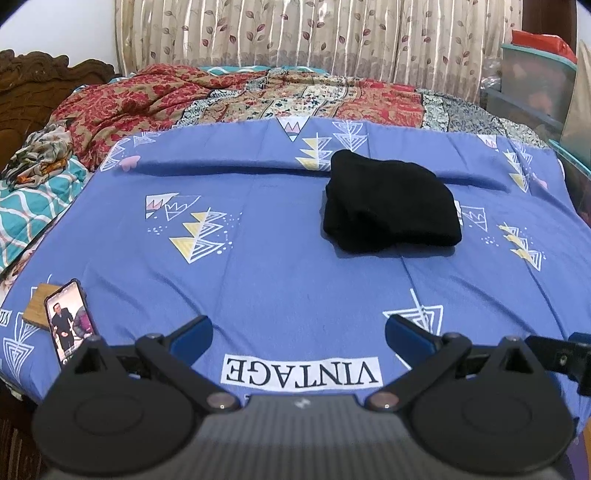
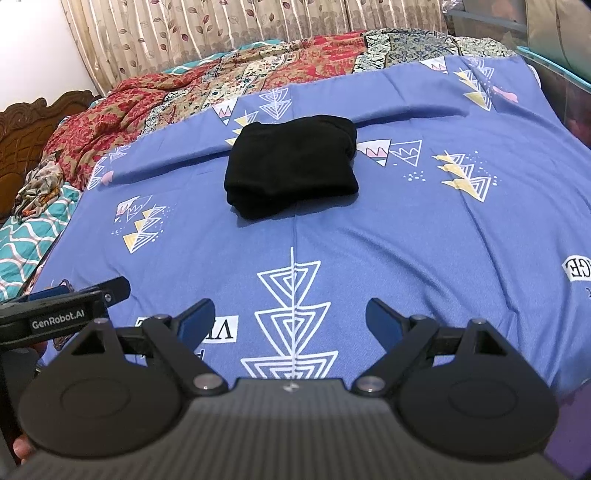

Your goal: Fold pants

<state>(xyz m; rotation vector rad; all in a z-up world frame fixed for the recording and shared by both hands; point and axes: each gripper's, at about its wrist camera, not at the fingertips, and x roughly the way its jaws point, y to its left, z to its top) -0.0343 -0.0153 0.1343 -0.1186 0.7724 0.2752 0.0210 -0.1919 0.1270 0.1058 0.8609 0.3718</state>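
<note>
Black pants (image 1: 391, 203) lie folded in a compact bundle on the blue patterned sheet (image 1: 258, 229), toward its far side. They also show in the right wrist view (image 2: 291, 166). My left gripper (image 1: 299, 332) is open and empty, low over the sheet's near edge, well short of the pants. My right gripper (image 2: 290, 317) is open and empty, also near the front edge. The left gripper's body (image 2: 62, 314) shows at the left of the right wrist view; the right gripper's side (image 1: 557, 354) shows at the right of the left wrist view.
A phone (image 1: 68, 321) with a lit screen leans on a wooden block (image 1: 38, 302) at the sheet's front left. A red patterned quilt (image 1: 240, 92) and crumpled cloth (image 1: 40, 155) lie behind. Plastic storage bins (image 1: 535, 81) stand at the right; a curtain (image 1: 314, 33) hangs behind.
</note>
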